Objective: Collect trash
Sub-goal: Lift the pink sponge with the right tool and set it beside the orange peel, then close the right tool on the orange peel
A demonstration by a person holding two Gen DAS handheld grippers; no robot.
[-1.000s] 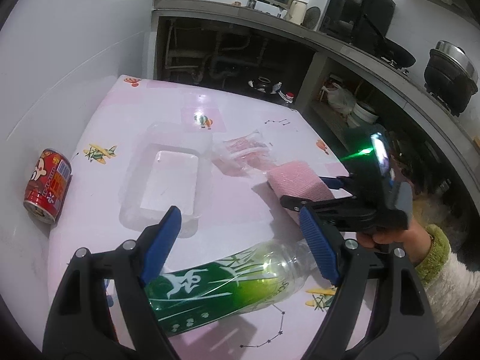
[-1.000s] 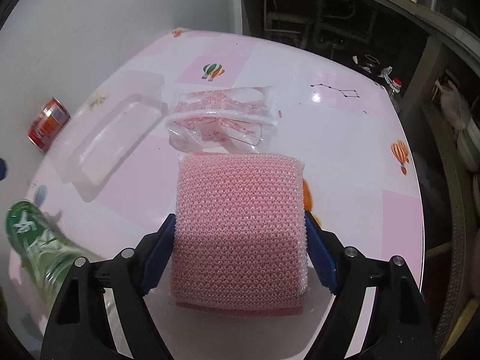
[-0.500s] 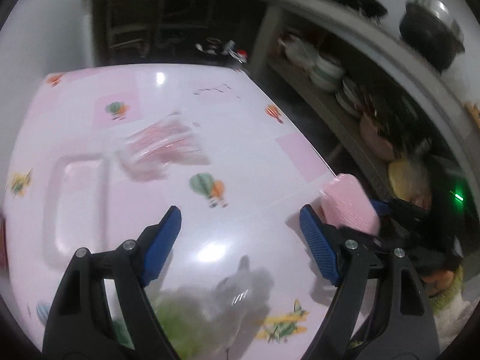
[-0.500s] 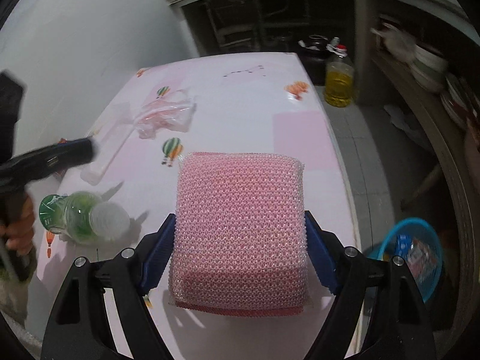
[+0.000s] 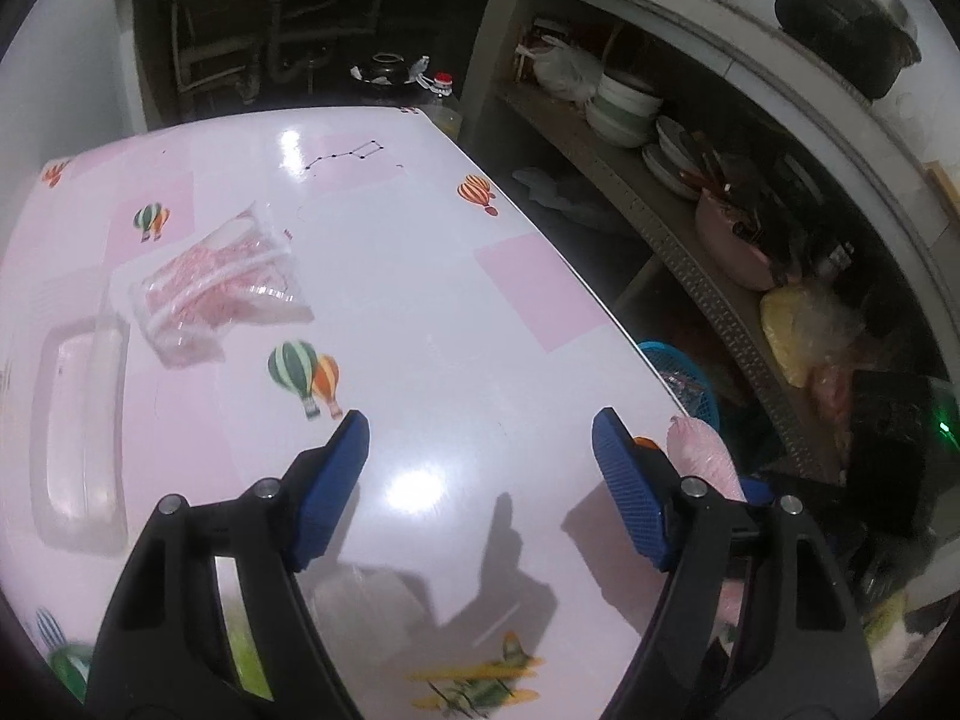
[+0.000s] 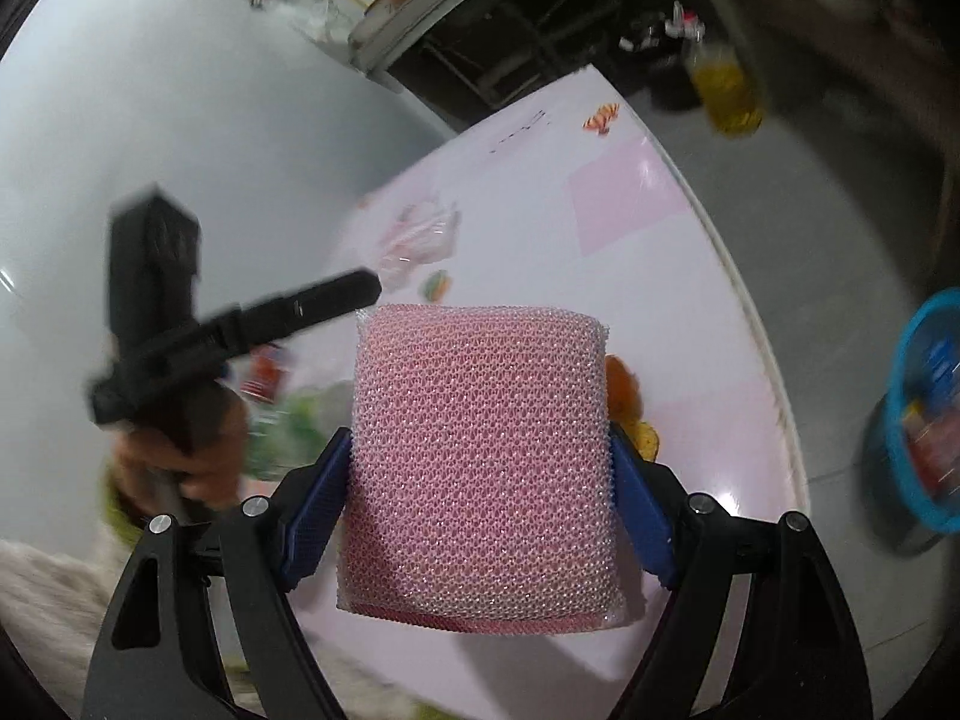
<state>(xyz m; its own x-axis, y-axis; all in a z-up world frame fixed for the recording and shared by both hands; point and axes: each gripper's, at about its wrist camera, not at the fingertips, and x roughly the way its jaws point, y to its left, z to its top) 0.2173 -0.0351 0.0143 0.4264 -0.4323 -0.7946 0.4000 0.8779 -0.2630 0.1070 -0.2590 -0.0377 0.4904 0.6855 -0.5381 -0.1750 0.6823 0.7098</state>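
Gripping a pink mesh-textured sponge (image 6: 480, 462), right tool (image 6: 480, 498), glossy table (image 6: 600, 276)

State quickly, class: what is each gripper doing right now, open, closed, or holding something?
Left gripper: open, holding nothing.
Right gripper: closed on the pink mesh-textured scouring sponge.

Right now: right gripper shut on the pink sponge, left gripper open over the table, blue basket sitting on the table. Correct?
One error: the blue basket is not on the table; the right wrist view shows it down on the floor past the table's edge. The rest holds: the right gripper is shut on the pink sponge, and the left gripper is open over the table.
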